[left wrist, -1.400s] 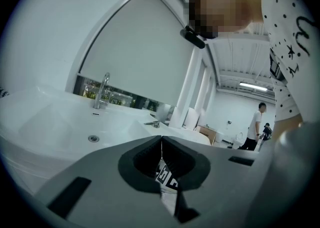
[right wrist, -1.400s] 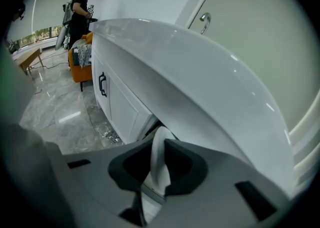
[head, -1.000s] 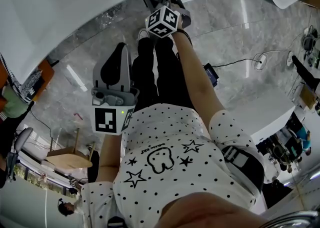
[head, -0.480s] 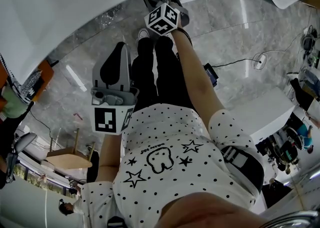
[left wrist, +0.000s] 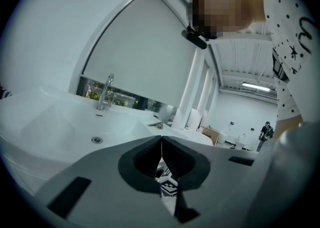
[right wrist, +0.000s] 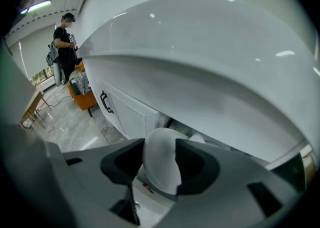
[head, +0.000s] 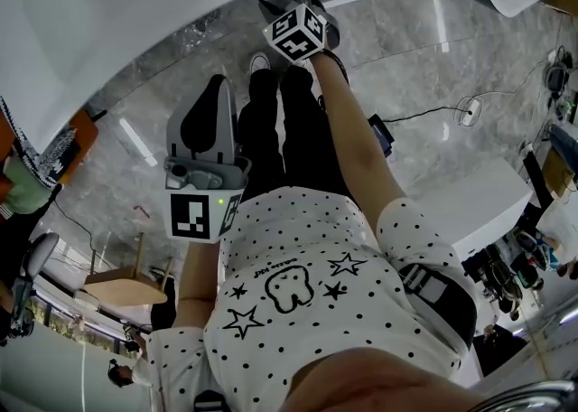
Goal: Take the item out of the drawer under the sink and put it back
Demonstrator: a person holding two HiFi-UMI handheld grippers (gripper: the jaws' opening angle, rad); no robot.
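We stand on a glossy grey marble floor [head: 433, 40], with a black cable [head: 424, 115] trailing across it and a small wooden table [head: 122, 291] off to one side. A white sink [left wrist: 55, 122] with a chrome tap [left wrist: 104, 92] sits below a large pale wall panel [left wrist: 140, 62], and under it we see a white cabinet door [right wrist: 125, 114] with a black handle [right wrist: 106, 103]. Farther off are white columns [left wrist: 196, 92], a strip light [left wrist: 257, 86] on the ceiling and an orange seat [right wrist: 82, 97].
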